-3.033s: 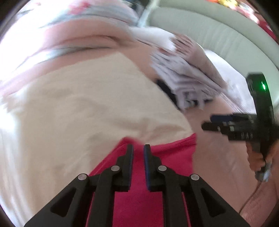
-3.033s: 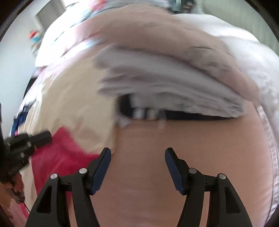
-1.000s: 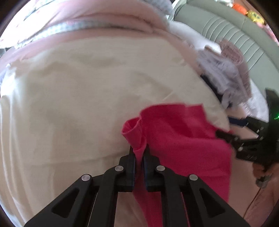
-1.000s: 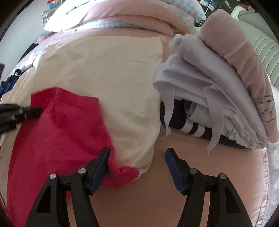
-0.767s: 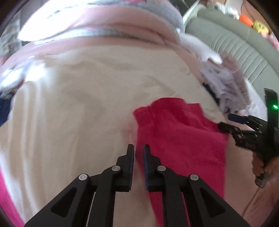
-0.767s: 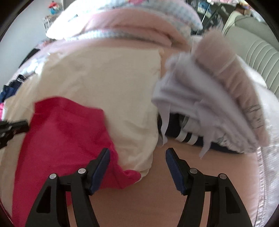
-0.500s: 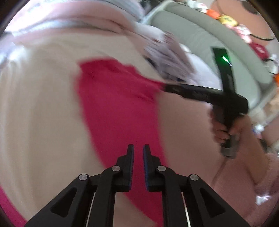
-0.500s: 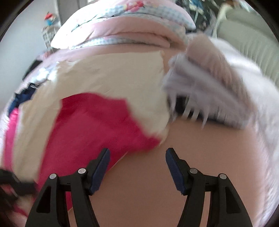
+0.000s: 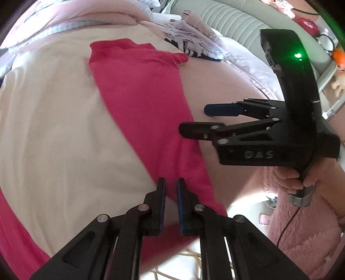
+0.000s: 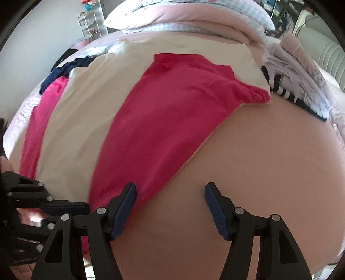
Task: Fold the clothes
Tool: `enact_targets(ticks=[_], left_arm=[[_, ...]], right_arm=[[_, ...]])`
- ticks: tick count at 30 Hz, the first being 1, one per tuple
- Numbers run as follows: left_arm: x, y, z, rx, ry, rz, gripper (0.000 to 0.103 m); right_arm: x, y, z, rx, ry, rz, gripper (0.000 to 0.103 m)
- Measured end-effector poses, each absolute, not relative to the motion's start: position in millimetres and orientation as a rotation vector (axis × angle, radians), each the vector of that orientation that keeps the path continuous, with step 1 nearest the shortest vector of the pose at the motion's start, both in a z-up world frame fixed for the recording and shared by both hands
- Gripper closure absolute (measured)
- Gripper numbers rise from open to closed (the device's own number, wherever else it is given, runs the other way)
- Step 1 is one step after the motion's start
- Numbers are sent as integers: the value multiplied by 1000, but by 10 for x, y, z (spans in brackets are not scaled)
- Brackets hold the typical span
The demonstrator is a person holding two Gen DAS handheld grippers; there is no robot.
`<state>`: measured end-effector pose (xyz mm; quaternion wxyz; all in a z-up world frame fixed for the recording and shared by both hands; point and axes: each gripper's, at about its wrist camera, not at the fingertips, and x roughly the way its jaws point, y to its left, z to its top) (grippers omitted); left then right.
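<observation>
A red garment (image 9: 140, 86) lies flat as a long band across a cream cloth (image 9: 54, 118) on the bed, and shows the same way in the right wrist view (image 10: 168, 107). My left gripper (image 9: 170, 183) hovers over the band's near end. Its jaws are drawn together to a narrow slit with nothing visibly pinched. It also shows at the lower left of the right wrist view (image 10: 64, 209). My right gripper (image 10: 170, 189) stands wide open over the band's right edge and the pink sheet (image 10: 258, 161). In the left wrist view the right gripper (image 9: 194, 119) is held by a hand (image 9: 289, 178).
A pile of folded clothes (image 10: 297, 81) sits at the far right of the bed, also seen in the left wrist view (image 9: 194, 41). Pillows and a quilt (image 10: 194, 17) lie at the back. A navy garment (image 10: 64, 69) and more red fabric (image 10: 41, 120) lie on the left.
The left gripper let go of the red fold at the far side and drew back to the near edge. The red garment now lies flat. The right gripper pulled back too, still open.
</observation>
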<state>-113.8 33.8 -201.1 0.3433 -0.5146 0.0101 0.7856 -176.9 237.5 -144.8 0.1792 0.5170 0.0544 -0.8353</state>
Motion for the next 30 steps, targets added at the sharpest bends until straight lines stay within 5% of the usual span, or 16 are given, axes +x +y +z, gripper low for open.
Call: enact_targets(ticks=[7,17,26,30], left_arm=[[-921,304,-1975,-1320,22,2023,91],[-1294,165,-1787,-1224,-227,2048,90],[-1291,202,-2063,-1332,-226,2030,90],[-1347,191,-1969,-1328,-211,2035,90]], right_arm=[[-1098,2183,-1521,1478,409,-2247,36],[-1269,2646,-1243,1452,-157,-2381,36],[-1089,2136,-1543,1493,149,-2302,36],[-1080,2281,-1465,1550,54,-2165,36]])
